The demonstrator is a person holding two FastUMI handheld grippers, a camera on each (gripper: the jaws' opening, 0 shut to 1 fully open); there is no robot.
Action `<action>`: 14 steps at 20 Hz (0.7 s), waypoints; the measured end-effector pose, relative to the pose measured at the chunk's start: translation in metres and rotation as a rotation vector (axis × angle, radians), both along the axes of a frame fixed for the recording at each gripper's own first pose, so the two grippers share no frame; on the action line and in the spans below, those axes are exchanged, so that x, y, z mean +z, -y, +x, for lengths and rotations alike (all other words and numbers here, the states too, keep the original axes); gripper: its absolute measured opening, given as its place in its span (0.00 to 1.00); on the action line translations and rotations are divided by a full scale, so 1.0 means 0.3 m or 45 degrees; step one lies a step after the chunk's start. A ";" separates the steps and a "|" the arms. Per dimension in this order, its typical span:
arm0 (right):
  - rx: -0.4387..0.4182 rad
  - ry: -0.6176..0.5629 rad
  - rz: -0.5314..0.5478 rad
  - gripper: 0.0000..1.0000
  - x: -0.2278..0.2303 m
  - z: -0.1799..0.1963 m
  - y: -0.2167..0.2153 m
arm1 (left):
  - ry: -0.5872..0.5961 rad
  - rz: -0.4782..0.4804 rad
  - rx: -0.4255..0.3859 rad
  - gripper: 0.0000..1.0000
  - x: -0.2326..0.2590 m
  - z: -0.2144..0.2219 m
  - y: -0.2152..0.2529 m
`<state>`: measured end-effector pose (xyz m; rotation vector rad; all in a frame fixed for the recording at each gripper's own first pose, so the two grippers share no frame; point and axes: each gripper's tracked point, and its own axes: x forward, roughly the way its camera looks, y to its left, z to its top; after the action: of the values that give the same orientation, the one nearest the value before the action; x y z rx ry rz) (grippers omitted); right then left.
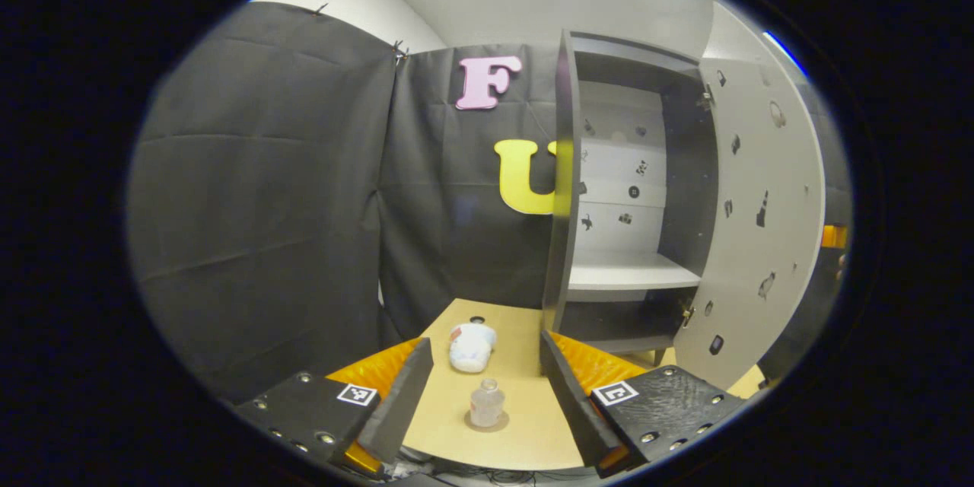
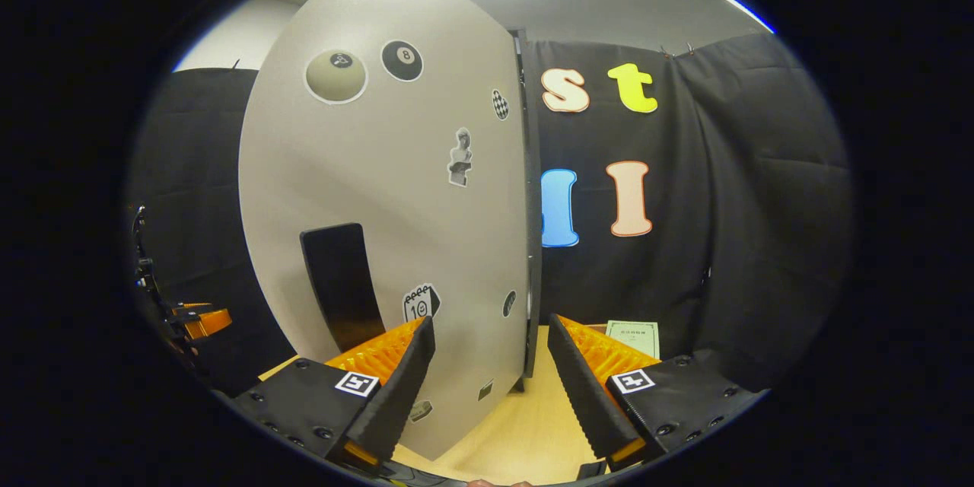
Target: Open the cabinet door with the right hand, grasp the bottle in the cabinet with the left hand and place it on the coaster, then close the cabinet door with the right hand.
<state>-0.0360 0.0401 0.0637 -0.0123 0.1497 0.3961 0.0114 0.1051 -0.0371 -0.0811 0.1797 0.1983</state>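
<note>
In the left gripper view we are holding the left gripper with its fingers spread wide and nothing between them. The bottle is standing upright on the round coaster on the wooden table, low in the gap between our fingers at about 6 o'clock. Just beyond it, toward 12 o'clock, a white crumpled bag is lying on the table. At 2 o'clock the cabinet is standing with its door swung open to 3 o'clock; its white shelf is showing inside.

In the right gripper view we are keeping the right gripper spread wide too, straddling the free edge of the door without pressing on it. The door's dark handle is sitting at 9 o'clock from that edge. A green paper is lying on the table at 4 o'clock.
</note>
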 end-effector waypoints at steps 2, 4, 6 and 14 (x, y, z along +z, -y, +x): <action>0.015 -0.018 0.012 0.95 -0.005 0.000 -0.043 | 0.023 -0.012 -0.007 0.86 0.024 0.004 -0.017; 0.008 -0.012 0.013 0.95 -0.001 0.000 -0.076 | 0.029 0.007 -0.007 0.85 0.035 0.005 -0.048; -0.012 -0.006 0.021 0.95 -0.006 0.017 -0.095 | 0.036 0.015 -0.017 0.85 0.044 0.006 -0.065; 0.083 -0.062 0.121 0.95 0.011 0.030 -0.396 | 0.068 -0.060 -0.049 0.87 0.028 -0.022 -0.105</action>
<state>-0.0269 0.1588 0.0671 0.0862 0.1787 0.4681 0.0046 0.1366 -0.0288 -0.1294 0.1323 0.1533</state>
